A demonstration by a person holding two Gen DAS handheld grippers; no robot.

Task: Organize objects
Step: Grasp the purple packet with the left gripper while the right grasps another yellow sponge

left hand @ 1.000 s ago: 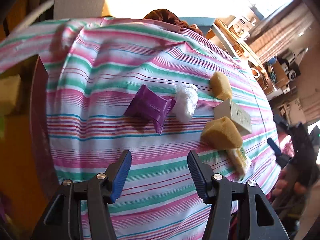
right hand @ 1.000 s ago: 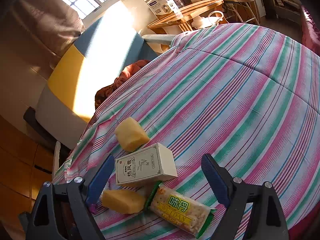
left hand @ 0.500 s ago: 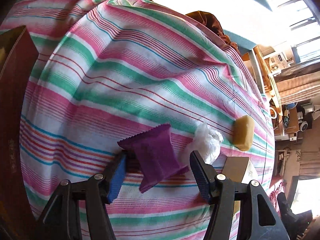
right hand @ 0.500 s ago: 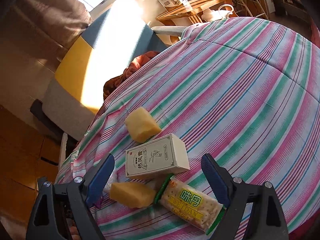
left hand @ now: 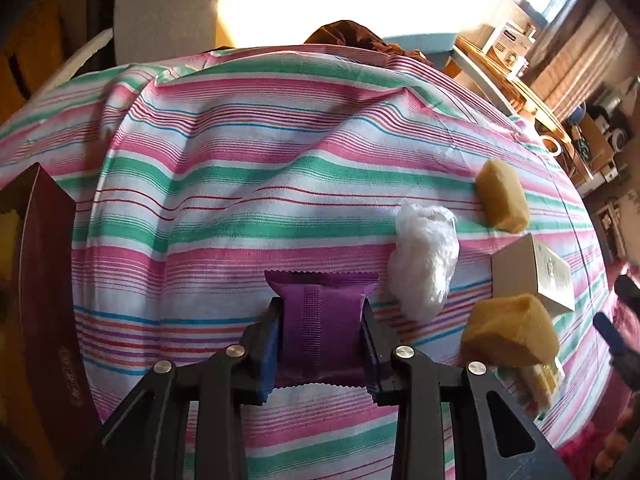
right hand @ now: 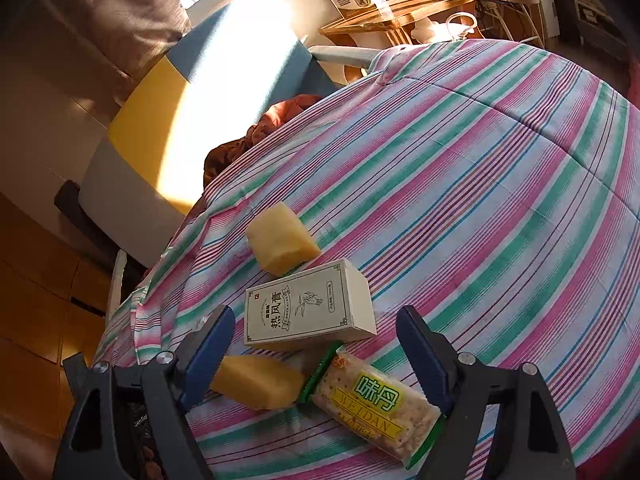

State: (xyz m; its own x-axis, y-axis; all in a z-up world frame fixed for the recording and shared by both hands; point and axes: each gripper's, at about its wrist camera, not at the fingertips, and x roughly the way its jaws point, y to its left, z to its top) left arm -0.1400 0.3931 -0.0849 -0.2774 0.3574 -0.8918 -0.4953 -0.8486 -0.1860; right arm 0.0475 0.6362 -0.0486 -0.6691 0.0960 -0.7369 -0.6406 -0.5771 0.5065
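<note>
Left hand-held gripper (left hand: 323,334) closing, pads clenched on purple packet (left hand: 322,320) flanks, low over striped bed (left hand: 240,200). Packet: light, soft, crinkly foil, likely slippery; mid-body grip suits. Right hand-held gripper (right hand: 316,352) closing, nothing gripped, above cracker pack (right hand: 376,408).

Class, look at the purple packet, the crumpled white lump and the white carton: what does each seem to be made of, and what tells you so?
Purple packet: likely matte plastic film; zigzag crimped ends, ribbed centre seam.
Crumpled white lump: probably thin plastic bag or wrap; translucent, glossy creases.
White carton: seemingly printed paperboard; sharp folded edges, flat matte faces.
</note>
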